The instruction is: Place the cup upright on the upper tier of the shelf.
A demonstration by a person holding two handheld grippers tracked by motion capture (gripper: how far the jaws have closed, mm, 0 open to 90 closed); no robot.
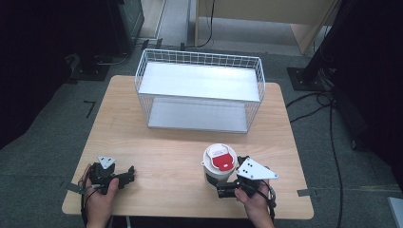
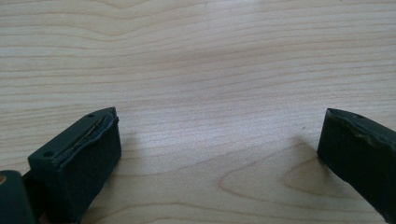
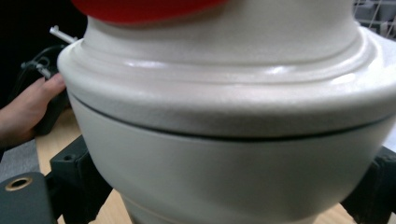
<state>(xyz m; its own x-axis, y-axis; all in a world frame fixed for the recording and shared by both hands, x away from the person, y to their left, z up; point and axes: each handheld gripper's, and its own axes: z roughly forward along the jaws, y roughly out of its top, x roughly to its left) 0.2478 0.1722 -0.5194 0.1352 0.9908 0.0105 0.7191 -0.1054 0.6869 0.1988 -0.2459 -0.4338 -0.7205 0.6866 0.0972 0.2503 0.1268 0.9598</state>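
A white jar with a red flap on its lid stands upright on the wooden table, near the front right. My right gripper reaches it from the front edge, and its jaws press the jar's lower body from both sides. The red flap shows at the top of the right gripper view. At the front left, my left gripper lies low over bare wood. Its jaws stand wide apart around nothing.
A white wire basket with two shelf levels stands at the back middle of the table. Bare wood lies between it and the jar. Cables and dark stands sit on the floor around the table. The other hand shows beyond the jar.
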